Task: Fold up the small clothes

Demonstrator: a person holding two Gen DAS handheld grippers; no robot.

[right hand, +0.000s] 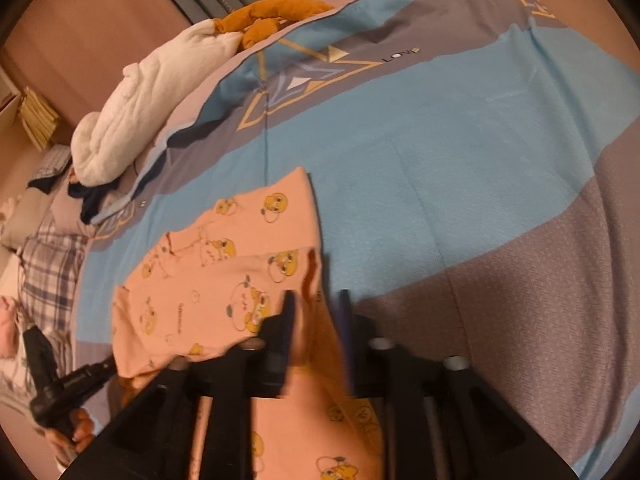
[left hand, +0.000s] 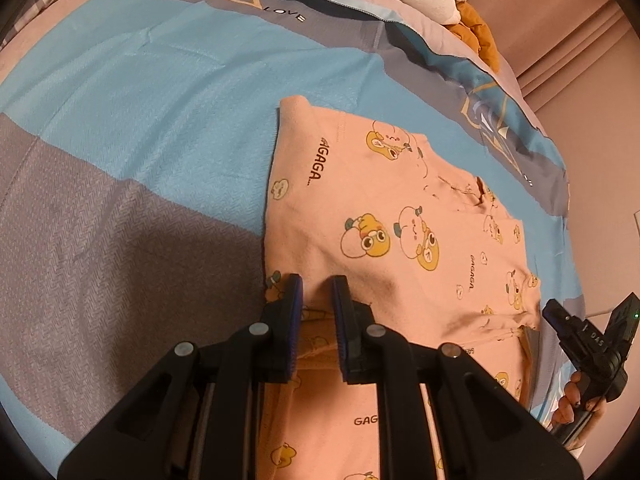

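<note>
A small pink garment (left hand: 360, 208) printed with yellow ducks lies partly folded on the blue and grey bedspread (left hand: 140, 120). My left gripper (left hand: 316, 284) sits over its near left edge, jaws a finger-width apart, with pink fabric between and below them. In the right wrist view the same garment (right hand: 208, 280) lies left of centre. My right gripper (right hand: 316, 300) has its jaws slightly apart over a raised fold of the cloth; the view is blurred. Each gripper also shows in the other's view, the right one (left hand: 560, 316) and the left one (right hand: 106, 364).
A white bundle of cloth (right hand: 152, 92) and an orange cloth (right hand: 272, 12) lie at the far edge of the bedspread. A plaid pillow (right hand: 48, 276) and dark clothes (right hand: 92, 196) sit beyond the bed's edge. Pink walls surround the bed.
</note>
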